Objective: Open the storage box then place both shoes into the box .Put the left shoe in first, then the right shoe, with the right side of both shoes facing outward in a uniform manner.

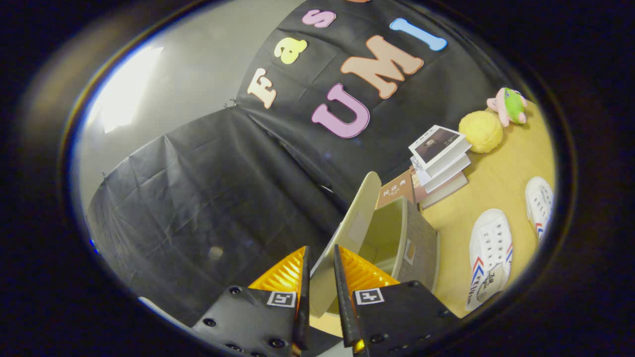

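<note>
Between the two fingers of the tool [321,258], the lid [347,233] of the storage box [409,238] is pinched by its free edge, both fingers being pressed against its flat faces. The lid is seen raised and swung up away from the box body, so that the pale inside of the box is exposed just beyond the right finger. The box is set on the tabletop [496,183], close to the black cloth wall [198,198] that runs along the tabletop's back edge, and a grey textured outer wall is shown on the side turned toward the shoes. Beside the box, further out on the bare wood, one white shoe [488,258] with red and blue stripes is laid with its laced top facing up, apart from the box. A second white shoe [539,203] of the same kind is laid a little beyond the first, near it but not touching it. Behind the box, against the wall, a stack of books [441,163] is piled, its lowest book reaching down beside the box's rear corner. Further along the back edge a yellow knobbly ball [480,131] is placed just next to the books, and a pink and green plush toy [508,105] is placed just past the ball. Whether the ball touches the books cannot be told.
</note>
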Available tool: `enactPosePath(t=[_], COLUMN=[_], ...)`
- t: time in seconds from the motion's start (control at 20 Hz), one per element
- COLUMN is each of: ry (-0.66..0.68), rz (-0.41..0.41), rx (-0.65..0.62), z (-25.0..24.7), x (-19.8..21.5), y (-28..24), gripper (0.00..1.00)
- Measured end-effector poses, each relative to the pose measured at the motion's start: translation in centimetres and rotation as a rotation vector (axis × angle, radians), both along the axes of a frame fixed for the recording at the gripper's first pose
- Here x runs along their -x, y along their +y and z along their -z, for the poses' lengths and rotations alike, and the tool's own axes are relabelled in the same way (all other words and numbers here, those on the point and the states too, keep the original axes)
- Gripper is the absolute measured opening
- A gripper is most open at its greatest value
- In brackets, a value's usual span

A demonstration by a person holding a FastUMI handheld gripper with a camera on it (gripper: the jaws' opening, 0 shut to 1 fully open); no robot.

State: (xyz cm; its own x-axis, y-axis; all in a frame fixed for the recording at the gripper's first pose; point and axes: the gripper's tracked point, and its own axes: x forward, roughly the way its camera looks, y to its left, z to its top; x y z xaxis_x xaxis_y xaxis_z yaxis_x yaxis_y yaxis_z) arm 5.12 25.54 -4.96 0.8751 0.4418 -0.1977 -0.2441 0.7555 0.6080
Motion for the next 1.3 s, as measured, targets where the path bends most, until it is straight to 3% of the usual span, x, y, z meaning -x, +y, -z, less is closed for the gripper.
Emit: enactPosePath(t=[0.5, 0.6, 0.8, 1.05, 1.3], ry=[0.187, 0.239, 0.253, 0.212, 0.08], rz=[0.017, -0.011, 0.04, 0.017, -0.068], rx=[0.06, 0.089, 0.142, 0.056, 0.009], z=[4.9, 6.4, 8.0, 4.3, -1.7], x=[0.2, 0.6, -0.3, -0.8, -0.5], y=[-1.7, -1.3, -2.1, -1.7, 2.5], gripper=[0.29, 0.25, 0.15, 0.04, 0.04])
